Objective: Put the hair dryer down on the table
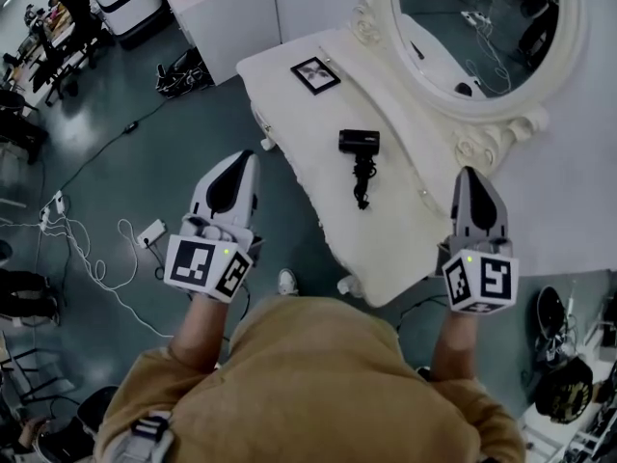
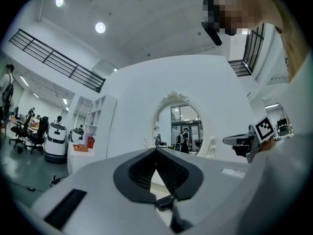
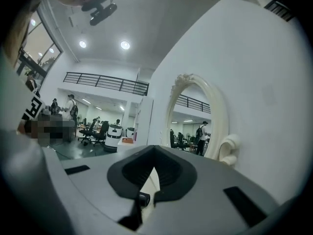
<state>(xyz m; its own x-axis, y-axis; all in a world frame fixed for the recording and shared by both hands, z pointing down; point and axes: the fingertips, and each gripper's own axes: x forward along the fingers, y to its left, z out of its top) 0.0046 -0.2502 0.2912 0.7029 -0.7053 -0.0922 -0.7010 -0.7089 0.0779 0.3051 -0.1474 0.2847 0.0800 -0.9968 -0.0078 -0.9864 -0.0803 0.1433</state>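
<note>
Hair dryer (image 1: 359,143), black, lies on the white table (image 1: 289,114) near the middle of the top, and no gripper touches it. Its black cord (image 1: 362,183) lies on the table from the dryer toward the person. A small picture frame (image 1: 315,74) with a black border lies flat on the same table, farther from the person than the dryer and well apart from it. An oval mirror (image 1: 482,27) with a carved cream frame stands at the back of the table, against the white wall.

The left gripper (image 1: 246,158) is held over the grey floor, just beside the left edge of the table. Its two jaws are pressed together at the tips and nothing is between them. The right gripper (image 1: 470,175) is over the near right part of the table. Its jaws are together too, with nothing held. Both grippers are well apart from the dryer, one on each side of it.

In the left gripper view the closed tips (image 2: 156,151) point toward the mirror (image 2: 183,126), and the right gripper (image 2: 243,141) shows at the right side. On the floor at the left lie white cables (image 1: 101,263) and a power strip (image 1: 151,232).
</note>
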